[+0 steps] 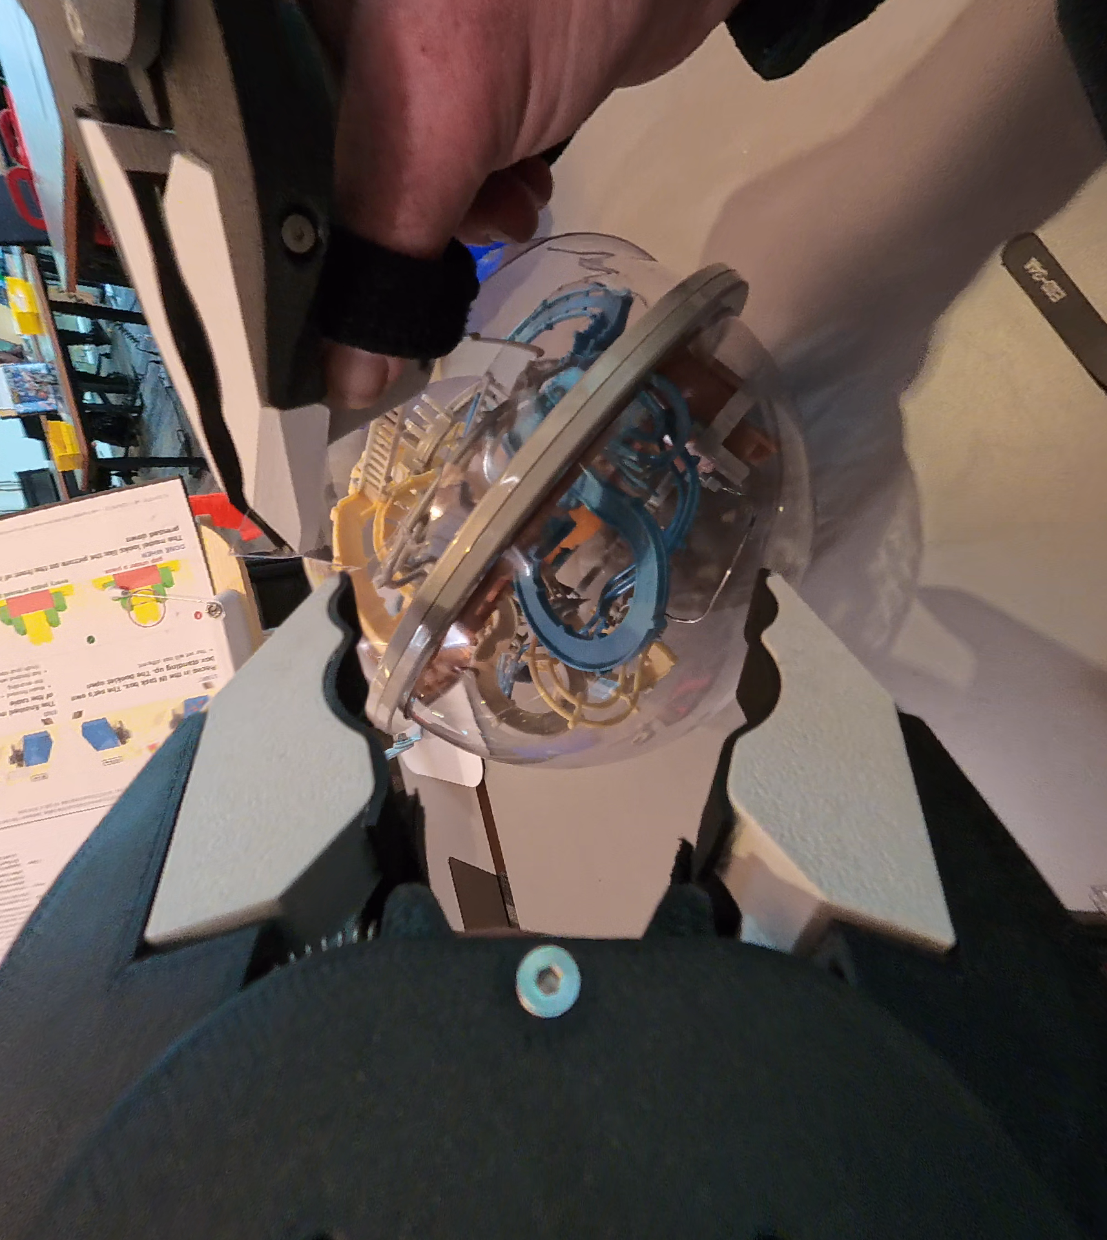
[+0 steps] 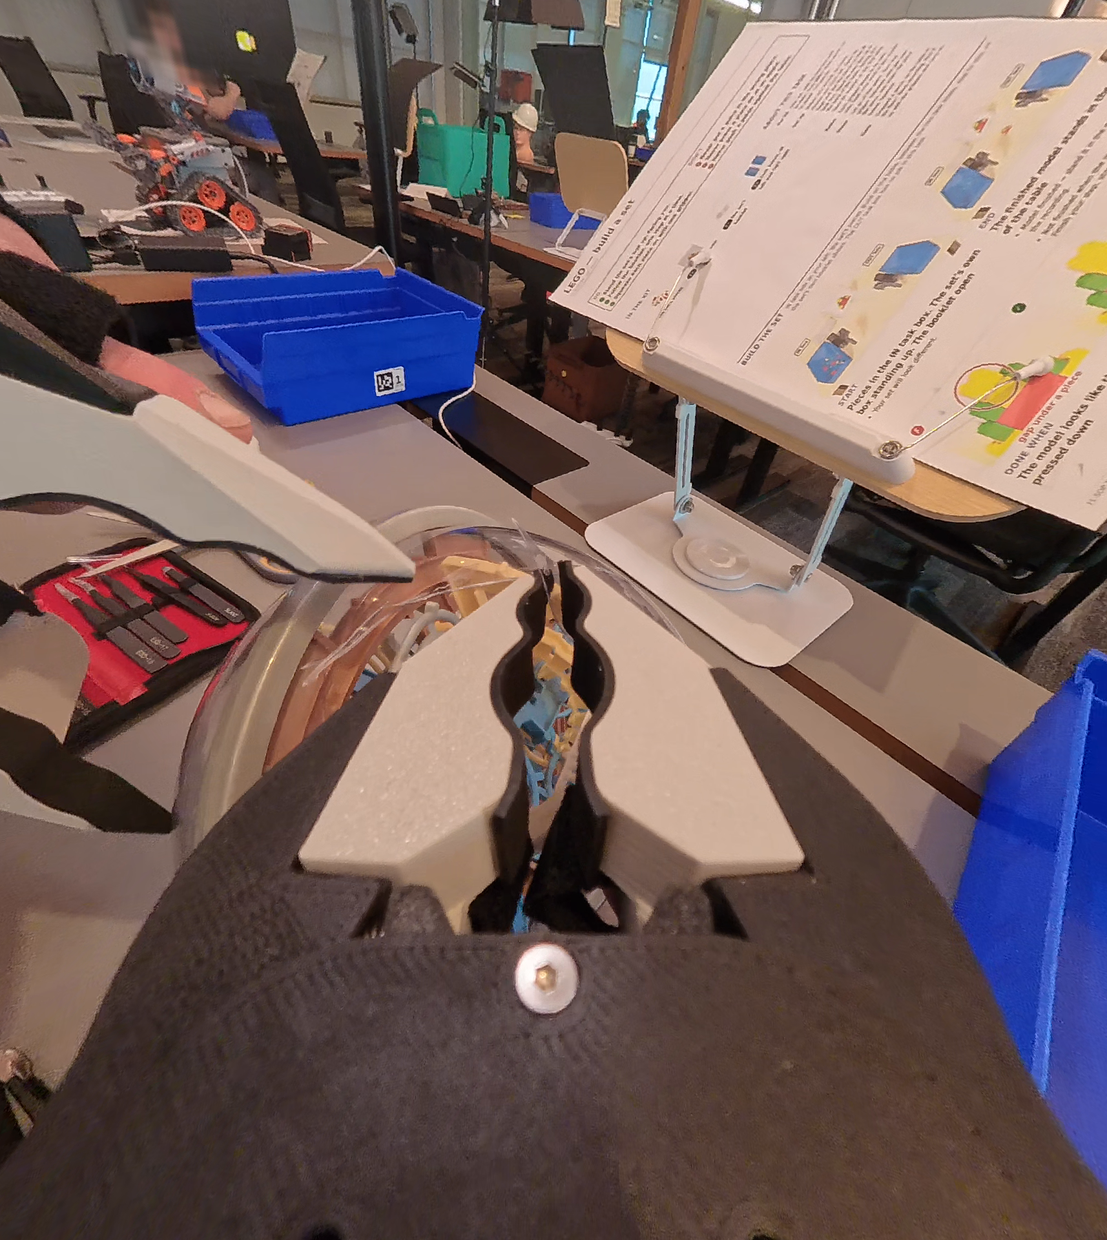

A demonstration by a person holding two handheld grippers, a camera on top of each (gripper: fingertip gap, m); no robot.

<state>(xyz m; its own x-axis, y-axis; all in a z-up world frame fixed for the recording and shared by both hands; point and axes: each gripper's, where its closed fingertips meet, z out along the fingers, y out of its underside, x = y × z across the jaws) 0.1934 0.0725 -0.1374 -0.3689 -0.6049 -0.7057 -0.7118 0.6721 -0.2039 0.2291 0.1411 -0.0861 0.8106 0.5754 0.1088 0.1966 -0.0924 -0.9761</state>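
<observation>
A clear plastic ball (image 1: 571, 503) with blue, yellow and brown maze tracks inside and a grey ring around its middle sits between the two fingers of my left gripper (image 1: 551, 590), which is shut on it above the white table. My right gripper (image 2: 554, 584) is almost fully closed, its tips pinching a thin clear film (image 2: 537, 577) that comes off the ball's top. In the left wrist view the right gripper (image 1: 282, 543) comes in from the upper left, held by a hand, with the film (image 1: 309, 560) stretched at its tip. The ball (image 2: 249, 678) shows below the right gripper.
A tilted white stand (image 2: 718, 570) holds a printed instruction sheet (image 2: 873, 268) at the right. A blue bin (image 2: 336, 335) sits at the table's far edge and another (image 2: 1087, 872) at the near right. A red case of black tweezers (image 2: 135, 624) lies left.
</observation>
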